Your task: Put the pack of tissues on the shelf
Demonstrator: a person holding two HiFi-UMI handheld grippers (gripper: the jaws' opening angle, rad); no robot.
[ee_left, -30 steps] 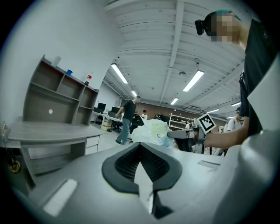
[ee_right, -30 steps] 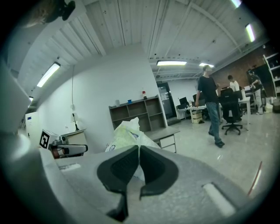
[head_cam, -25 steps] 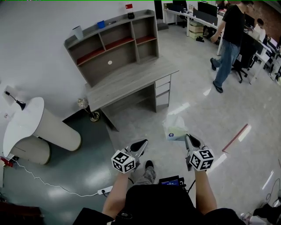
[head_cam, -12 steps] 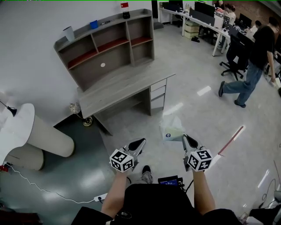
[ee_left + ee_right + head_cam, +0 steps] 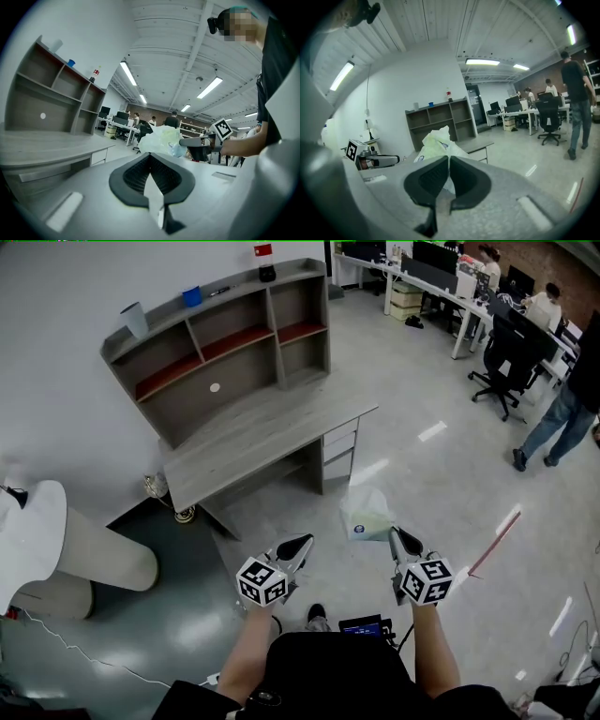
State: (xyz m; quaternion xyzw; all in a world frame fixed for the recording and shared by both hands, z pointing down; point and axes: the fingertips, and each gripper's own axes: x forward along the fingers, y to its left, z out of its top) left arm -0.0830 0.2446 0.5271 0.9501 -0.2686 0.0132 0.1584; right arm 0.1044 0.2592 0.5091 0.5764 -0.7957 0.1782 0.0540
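Two grippers: you are holding both out ahead of you above the pale floor, well short of the desk (image 5: 262,432).
Right gripper (image 5: 397,538): its jaws are pinching the near edge of the pack of tissues (image 5: 367,515), the pads sitting almost together on the thin wrapper.
Left gripper (image 5: 298,545): its jaws are pressing together with nothing between them.
Pack of tissues: it is hanging in the air just past your right gripper's tips, with a white sheet sticking up from its top. It is staying well apart from the shelf (image 5: 220,343).
Shelf: it is standing on the back of the desk against the white wall, its open compartments facing you. The upper compartments are showing red floors.
Shelf top: it is carrying a blue cup (image 5: 191,296), a pale cup (image 5: 134,319) near the left end and a dark object with a red top (image 5: 265,263) toward the right end.
Large lower compartment: a small white disc (image 5: 214,387) is showing on its back panel.
Desk drawers (image 5: 338,442): they are sitting stacked under the desk's right end, fronts shut.
Far right: people are sitting at long desks, near a black office chair (image 5: 497,362).
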